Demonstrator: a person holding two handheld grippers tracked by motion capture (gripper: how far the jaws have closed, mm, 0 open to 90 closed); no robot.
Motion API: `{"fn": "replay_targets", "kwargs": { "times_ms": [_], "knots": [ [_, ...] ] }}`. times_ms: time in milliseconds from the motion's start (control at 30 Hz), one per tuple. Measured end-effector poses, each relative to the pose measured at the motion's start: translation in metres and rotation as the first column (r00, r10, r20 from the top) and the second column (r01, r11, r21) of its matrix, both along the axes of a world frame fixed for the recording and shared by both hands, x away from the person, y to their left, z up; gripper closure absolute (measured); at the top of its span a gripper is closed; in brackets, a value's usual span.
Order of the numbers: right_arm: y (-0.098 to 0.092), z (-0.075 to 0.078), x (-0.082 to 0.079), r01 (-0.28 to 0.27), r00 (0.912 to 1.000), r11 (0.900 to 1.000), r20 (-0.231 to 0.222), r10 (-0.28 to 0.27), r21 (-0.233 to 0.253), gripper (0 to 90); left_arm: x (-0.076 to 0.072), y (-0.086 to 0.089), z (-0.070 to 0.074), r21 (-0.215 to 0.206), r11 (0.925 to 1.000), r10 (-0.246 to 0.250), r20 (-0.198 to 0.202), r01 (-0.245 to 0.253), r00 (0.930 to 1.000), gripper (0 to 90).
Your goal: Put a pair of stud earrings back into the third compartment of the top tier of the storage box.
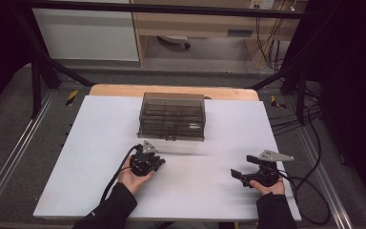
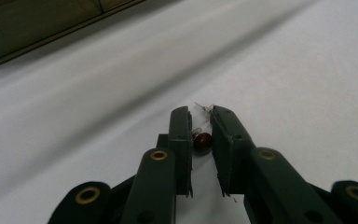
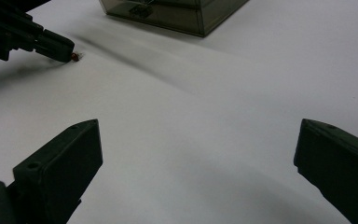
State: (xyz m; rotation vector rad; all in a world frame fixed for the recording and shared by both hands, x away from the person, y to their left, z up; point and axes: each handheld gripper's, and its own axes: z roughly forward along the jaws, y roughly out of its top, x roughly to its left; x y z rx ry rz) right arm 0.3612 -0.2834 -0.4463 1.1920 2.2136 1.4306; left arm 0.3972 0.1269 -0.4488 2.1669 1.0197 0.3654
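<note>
A person sits at a white table [image 1: 100, 143] with a gripper in each hand. The left gripper [image 1: 158, 163] lies low over the table's near middle, just in front of a smoky clear box [image 1: 173, 116] with inner compartments that stands toward the far edge. In the left gripper view its jaws are drawn close together around a small dark red bulb [image 2: 202, 140] with thin wire leads; the bulb sits in the narrow gap between the pads, near the tips, at the table's surface, and whether both pads press it cannot be told. The box's near edge crosses that view's upper left corner. The right gripper [image 1: 237, 175] is held well apart to the right, near the table's front edge, pointing left, with its jaws spread wide and nothing between them. In the right gripper view the left gripper's tip and the red bulb [image 3: 74, 57] appear at upper left, with the box beyond them.
</note>
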Motion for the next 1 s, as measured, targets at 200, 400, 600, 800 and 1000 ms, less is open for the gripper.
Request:
{"fn": "replay_targets", "kwargs": {
  "times_ms": [200,400,600,800,1000],
  "knots": [
    [0.0,0.0,0.0,0.003,1.0,1.0,-0.004,-0.003,0.001,1.6,0.0,0.0,0.0,-0.005,1.0,0.004,-0.004,-0.004,1.0,78.8],
    [0.0,0.0,0.0,-0.001,1.0,1.0,-0.001,0.001,-0.001,1.6,-0.001,0.001,0.001,-0.004,1.0,-0.002,0.005,0.002,1.0,79.1],
    [0.0,0.0,0.0,0.0,1.0,1.0,-0.001,0.0,0.001,1.6,-0.004,0.003,0.005,-0.015,0.9998,-0.01,0.016,0.01,0.9998,79.2],
    [0.001,0.0,0.0,0.001,1.0,1.0,-0.005,-0.001,0.002,1.6,-0.007,0.005,0.008,-0.021,0.9996,-0.02,0.013,0.02,0.9997,79.3],
    [0.0,0.0,0.0,0.001,1.0,1.0,-0.003,-0.001,0.003,1.6,-0.009,0.009,0.013,-0.037,0.999,-0.025,0.017,0.026,0.9995,79.3]
  ]
}}
